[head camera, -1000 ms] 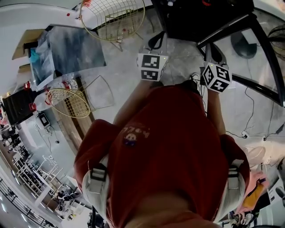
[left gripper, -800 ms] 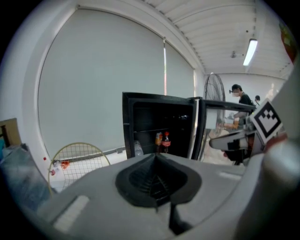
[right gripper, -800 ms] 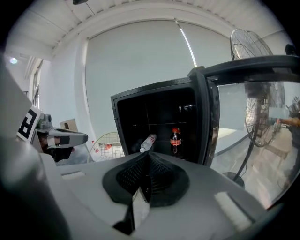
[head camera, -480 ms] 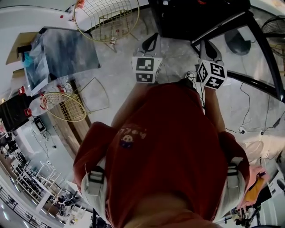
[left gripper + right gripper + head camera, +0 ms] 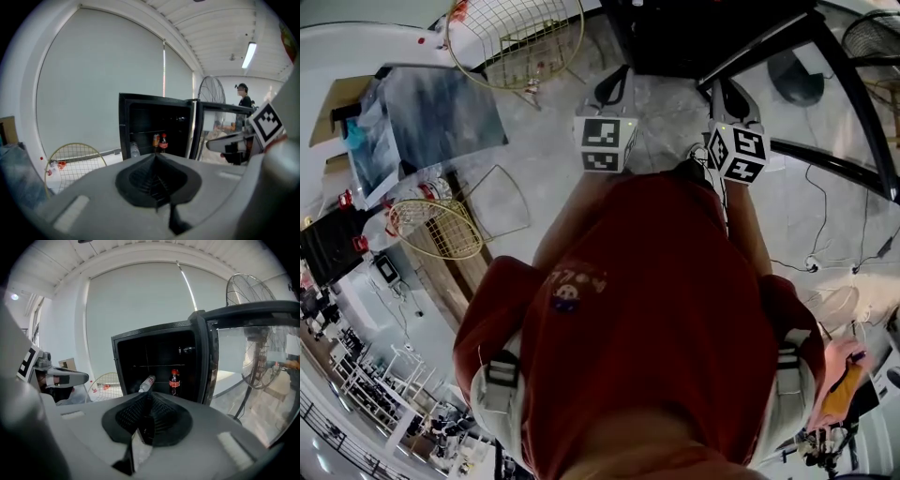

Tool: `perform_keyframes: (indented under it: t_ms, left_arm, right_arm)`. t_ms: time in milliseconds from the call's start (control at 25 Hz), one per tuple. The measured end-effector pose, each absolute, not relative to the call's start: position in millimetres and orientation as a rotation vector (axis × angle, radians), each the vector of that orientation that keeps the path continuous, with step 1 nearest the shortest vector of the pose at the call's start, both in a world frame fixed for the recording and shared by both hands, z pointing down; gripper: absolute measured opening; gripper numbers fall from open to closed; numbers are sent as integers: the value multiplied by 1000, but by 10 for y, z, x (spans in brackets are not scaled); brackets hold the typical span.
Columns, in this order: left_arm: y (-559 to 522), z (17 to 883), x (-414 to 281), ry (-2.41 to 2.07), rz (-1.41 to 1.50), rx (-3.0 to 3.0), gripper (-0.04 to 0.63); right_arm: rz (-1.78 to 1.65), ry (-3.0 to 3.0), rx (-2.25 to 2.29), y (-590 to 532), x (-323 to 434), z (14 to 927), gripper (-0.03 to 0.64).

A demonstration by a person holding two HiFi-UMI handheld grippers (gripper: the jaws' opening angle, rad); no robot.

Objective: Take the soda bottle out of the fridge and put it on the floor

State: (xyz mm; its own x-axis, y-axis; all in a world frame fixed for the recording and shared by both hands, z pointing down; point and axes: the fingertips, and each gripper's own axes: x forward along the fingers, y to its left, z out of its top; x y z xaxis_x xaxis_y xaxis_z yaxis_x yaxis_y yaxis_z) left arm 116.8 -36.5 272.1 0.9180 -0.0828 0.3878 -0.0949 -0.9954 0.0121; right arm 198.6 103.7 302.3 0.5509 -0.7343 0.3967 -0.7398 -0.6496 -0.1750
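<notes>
The black fridge (image 5: 154, 363) stands open ahead of me, also seen as a dark box (image 5: 703, 33) at the top of the head view. A dark soda bottle (image 5: 174, 381) with a red cap and red label stands upright on its lower shelf, also visible as the soda bottle (image 5: 163, 142) in the left gripper view. My left gripper (image 5: 154, 157) is shut and empty, well short of the fridge. My right gripper (image 5: 146, 397) has its pads together, just starting to part, with nothing between them. Both marker cubes (image 5: 605, 142) are held side by side in front of my body.
A clear bottle (image 5: 146, 383) lies tilted on the shelf left of the soda, and an orange can (image 5: 155, 140) stands beside it. The glass fridge door (image 5: 253, 362) hangs open at the right. A standing fan (image 5: 248, 287) is behind it. Wire baskets (image 5: 516, 42) lie on the floor left. A person (image 5: 243, 96) stands far right.
Both grippers and my view have drifted slightly towards the fridge. Neither gripper holds anything before or now.
</notes>
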Motion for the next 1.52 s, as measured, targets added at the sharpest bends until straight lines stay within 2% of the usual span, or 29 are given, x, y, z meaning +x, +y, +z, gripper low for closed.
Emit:
perform_keyframes:
  t_ms: [400, 520, 560, 1520]
  left_arm:
    - [-159, 2682, 1216, -93, 619, 3076, 0]
    - [-128, 2674, 1240, -80, 612, 3083, 0]
    - [-126, 2677, 1242, -78, 611, 3085, 0]
    - [-286, 2957, 1461, -96, 647, 3097, 0]
  right_arm:
    - [649, -1271, 2793, 1194, 2009, 2994, 161]
    - [621, -1262, 2824, 1206, 2039, 2972, 264]
    - [617, -1262, 2831, 1206, 2044, 2970, 276]
    - [752, -1310, 2737, 993, 2027, 3439, 276]
